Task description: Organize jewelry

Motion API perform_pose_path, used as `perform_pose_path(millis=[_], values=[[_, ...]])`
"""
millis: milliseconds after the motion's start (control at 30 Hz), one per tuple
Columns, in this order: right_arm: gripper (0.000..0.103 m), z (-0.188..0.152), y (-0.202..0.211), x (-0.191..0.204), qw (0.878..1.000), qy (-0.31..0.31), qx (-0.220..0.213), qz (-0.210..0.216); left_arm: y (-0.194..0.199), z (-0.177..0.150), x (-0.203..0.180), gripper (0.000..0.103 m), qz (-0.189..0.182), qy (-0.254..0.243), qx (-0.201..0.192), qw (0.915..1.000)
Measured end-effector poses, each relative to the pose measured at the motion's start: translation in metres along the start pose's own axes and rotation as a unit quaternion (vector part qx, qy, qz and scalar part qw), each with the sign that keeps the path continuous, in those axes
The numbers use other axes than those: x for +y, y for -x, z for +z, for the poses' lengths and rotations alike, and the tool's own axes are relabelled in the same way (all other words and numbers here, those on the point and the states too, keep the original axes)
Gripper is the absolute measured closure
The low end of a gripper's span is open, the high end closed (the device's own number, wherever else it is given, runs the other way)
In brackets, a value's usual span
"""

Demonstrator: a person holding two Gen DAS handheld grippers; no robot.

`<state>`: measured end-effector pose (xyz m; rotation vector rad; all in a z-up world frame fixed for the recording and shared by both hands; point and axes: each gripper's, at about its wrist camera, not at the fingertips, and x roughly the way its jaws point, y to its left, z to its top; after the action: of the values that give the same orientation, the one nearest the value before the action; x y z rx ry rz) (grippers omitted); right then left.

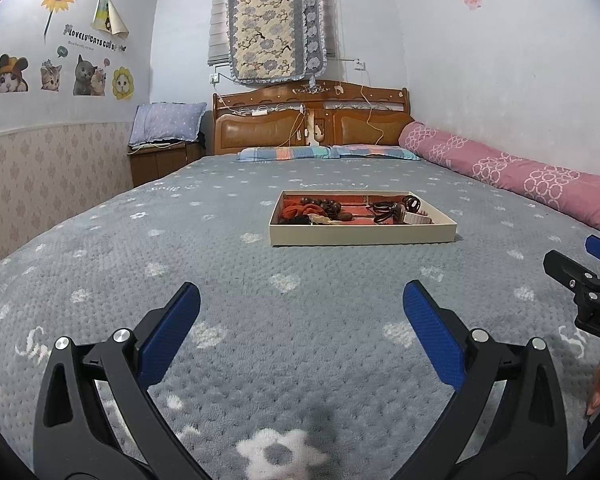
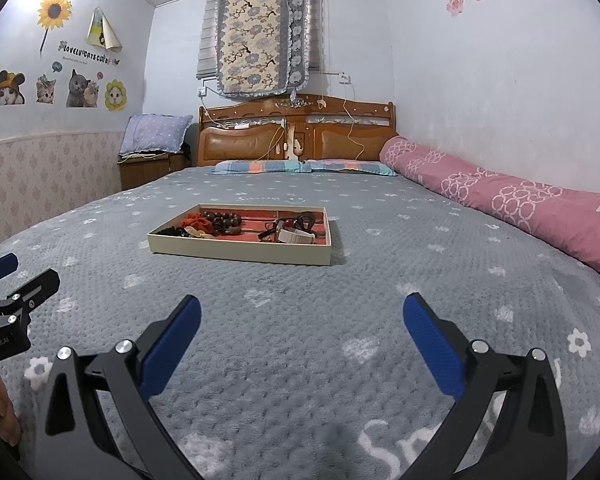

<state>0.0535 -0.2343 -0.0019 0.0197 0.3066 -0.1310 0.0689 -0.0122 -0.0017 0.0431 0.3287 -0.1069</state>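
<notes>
Jewelry point(image 2: 236, 225) is gathered in tray point(image 1: 362, 235) on bed point(image 1: 260, 320); both hand-held grippers, left point(image 1: 300, 308) and right point(image 2: 302, 316), are held wide, empty, well apart from it; stage cannot be told.

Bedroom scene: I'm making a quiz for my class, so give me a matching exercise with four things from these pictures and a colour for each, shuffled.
Things:
1. tray
2. bolster
3. headboard
4. blanket

Colours:
A. brown
B. grey with white flowers
C. cream outside, red inside
D. pink with white rings

Pairs: 1-C, 2-D, 3-A, 4-B
</notes>
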Motion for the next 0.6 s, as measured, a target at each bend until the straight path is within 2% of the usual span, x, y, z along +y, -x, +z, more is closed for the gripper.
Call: perform_pose_path(millis=[600], values=[[0.004,-0.0002,0.0,-0.0004,1.0,0.002,0.001,-0.001,-0.0014,-0.0009,0.0011,0.005,-0.001,0.001,0.002,1.0]])
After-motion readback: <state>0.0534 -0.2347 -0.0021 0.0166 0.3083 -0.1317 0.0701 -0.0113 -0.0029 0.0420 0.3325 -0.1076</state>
